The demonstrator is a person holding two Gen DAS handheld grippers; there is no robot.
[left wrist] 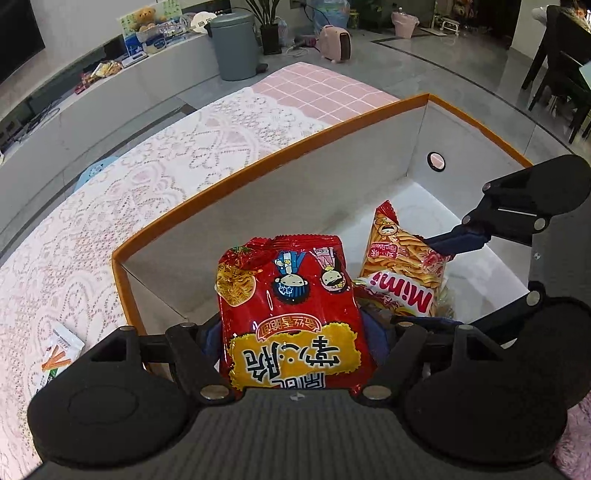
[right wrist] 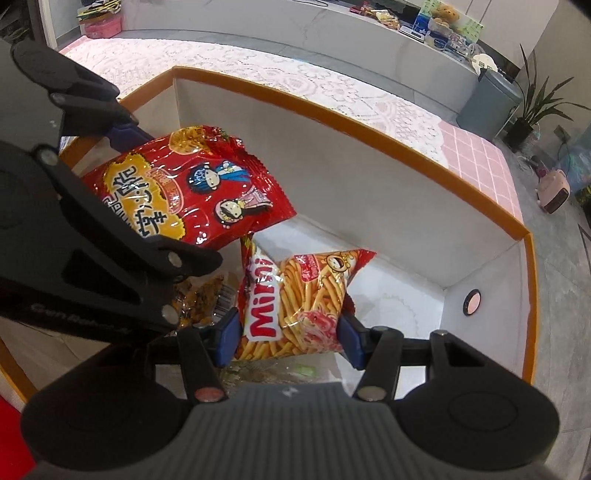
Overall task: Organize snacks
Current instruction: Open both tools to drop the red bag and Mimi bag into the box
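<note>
From where I steer, this reads as a home living room. Upper left of the left wrist view, a long low cabinet (left wrist: pixel 110 92) carries a teddy bear (left wrist: pixel 146 16) and clutter. A grey pedal bin (left wrist: pixel 234 44) and a potted plant (left wrist: pixel 267 26) stand at top centre, a pink heater (left wrist: pixel 334 42) sits on the grey tiled floor (left wrist: pixel 461 74), and dark dining chairs (left wrist: pixel 557 74) are upper right. A lace tablecloth (left wrist: pixel 129 177) fills the left.

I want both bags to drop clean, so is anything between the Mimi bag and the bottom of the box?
Partly. Under the Mimi bag, held by the right gripper, lie other packets at the near end. The white floor of the box farther along is bare.
</note>
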